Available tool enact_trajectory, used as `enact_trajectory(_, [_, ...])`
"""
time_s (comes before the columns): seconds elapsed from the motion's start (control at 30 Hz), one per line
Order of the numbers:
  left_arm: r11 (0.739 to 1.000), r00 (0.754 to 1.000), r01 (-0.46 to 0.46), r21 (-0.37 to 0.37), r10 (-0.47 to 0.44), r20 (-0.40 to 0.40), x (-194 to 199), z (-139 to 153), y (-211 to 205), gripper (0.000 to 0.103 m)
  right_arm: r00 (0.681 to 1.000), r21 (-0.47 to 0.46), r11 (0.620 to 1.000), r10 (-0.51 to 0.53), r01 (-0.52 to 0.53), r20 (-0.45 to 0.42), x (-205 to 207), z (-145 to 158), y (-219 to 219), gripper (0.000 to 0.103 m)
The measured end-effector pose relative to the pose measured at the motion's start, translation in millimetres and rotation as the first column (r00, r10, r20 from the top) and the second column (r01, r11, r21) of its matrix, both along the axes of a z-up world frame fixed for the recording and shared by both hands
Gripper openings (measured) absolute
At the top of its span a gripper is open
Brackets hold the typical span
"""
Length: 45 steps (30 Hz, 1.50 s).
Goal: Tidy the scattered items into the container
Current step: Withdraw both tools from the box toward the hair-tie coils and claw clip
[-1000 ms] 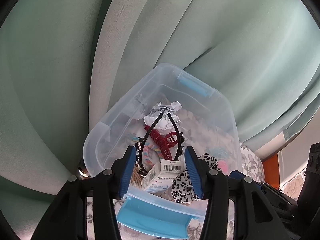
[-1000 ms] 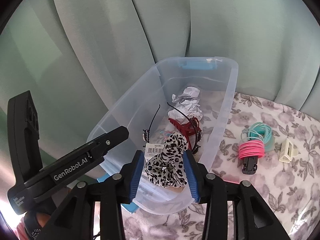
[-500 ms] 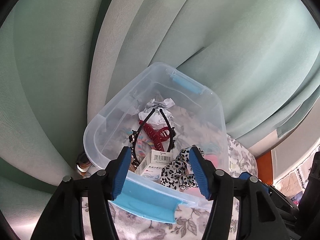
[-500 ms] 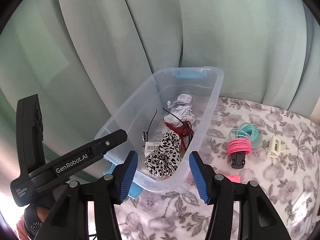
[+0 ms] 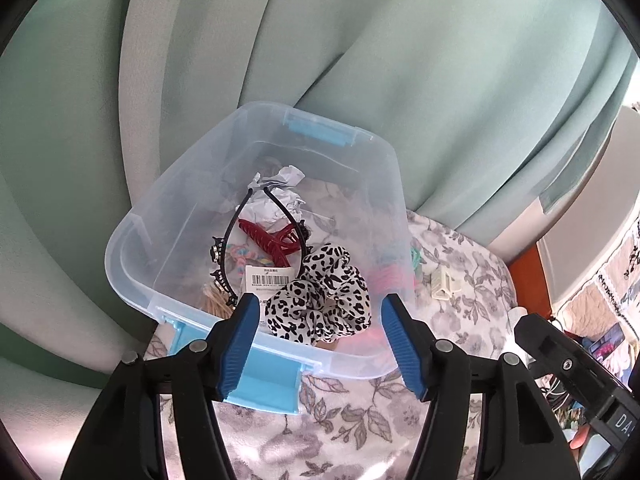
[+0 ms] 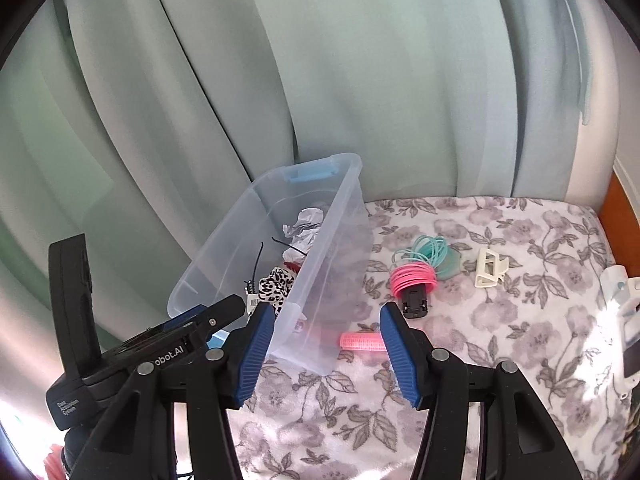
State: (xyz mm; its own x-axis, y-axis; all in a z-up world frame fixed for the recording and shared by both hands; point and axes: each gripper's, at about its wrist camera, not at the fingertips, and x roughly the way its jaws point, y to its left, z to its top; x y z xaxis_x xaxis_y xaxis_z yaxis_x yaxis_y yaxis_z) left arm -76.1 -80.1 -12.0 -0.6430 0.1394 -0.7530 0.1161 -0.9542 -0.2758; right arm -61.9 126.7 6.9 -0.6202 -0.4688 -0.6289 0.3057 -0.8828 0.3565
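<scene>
A clear plastic bin (image 5: 168, 216) (image 6: 340, 248) with blue latches stands on the floral cloth. Inside lie a leopard scrunchie (image 5: 320, 300) (image 6: 274, 286), a red claw clip (image 5: 272, 240), a black headband (image 5: 236, 220) and crumpled paper (image 5: 276, 184). My left gripper (image 5: 318, 344) is open and empty, just in front of the bin's near rim. My right gripper (image 6: 326, 354) is open and empty, low over the cloth at the bin's right corner. On the cloth right of the bin lie a pink hair roller (image 6: 360, 340), pink and teal hair ties (image 6: 420, 268), a black clip (image 6: 416, 302) and a cream claw clip (image 6: 490, 268).
Green curtains (image 6: 360, 80) hang close behind the bin and the cloth's far edge. A white object (image 6: 624, 320) lies at the cloth's right edge beside an orange frame (image 6: 620, 208). The left gripper's body (image 6: 120, 356) sits left of the right gripper.
Both grippers have opened wide and pulled back from the bin. The leopard scrunchie, held by the right gripper a second ago, now lies in the bin. The right view has swung right.
</scene>
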Motion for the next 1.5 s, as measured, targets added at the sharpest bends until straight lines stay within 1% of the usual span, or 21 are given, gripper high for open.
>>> enact_trajectory(0.2, [0.999,1.000,0.003,-0.039,-0.003,0.017,-5,-3,6,0.066,0.999,-0.032,0.998,-0.049,0.050,0.005,6,-2,19,0.059])
enact_trajectory(0.33, [0.999,1.000,-0.018,-0.033,0.019,0.017,-3,1,5,0.066,0.997,-0.042,0.996,-0.074,0.074,0.007,7,-3,29,0.059])
enact_trajectory(0.5, [0.998,0.999,-0.031,-0.047,0.030,-0.020,4,16,7,0.066,0.994,-0.070,0.992,-0.108,0.109,0.016,10,-6,46,0.059])
enact_trajectory(0.63, [0.998,0.998,-0.018,-0.066,0.014,-0.061,12,29,18,0.066,0.991,-0.092,0.987,-0.131,0.132,0.018,12,-7,59,0.059])
enact_trajectory(0.8, [0.994,0.995,0.031,-0.101,-0.040,-0.088,24,34,46,0.066,0.985,-0.124,0.977,-0.171,0.172,0.020,16,-6,83,0.059])
enact_trajectory(0.97, [0.985,0.989,0.107,-0.136,-0.119,-0.085,29,35,82,0.066,0.973,-0.154,0.961,-0.229,0.231,0.033,22,-9,115,0.059])
enact_trajectory(1.23, [0.959,0.973,0.213,-0.187,-0.225,-0.049,30,31,137,0.066,0.955,-0.193,0.935,-0.295,0.298,0.043,36,-17,155,0.059])
enact_trajectory(1.5, [0.941,0.964,0.262,-0.214,-0.266,0.007,24,19,160,0.066,0.950,-0.202,0.928,-0.306,0.313,0.064,36,-28,173,0.059])
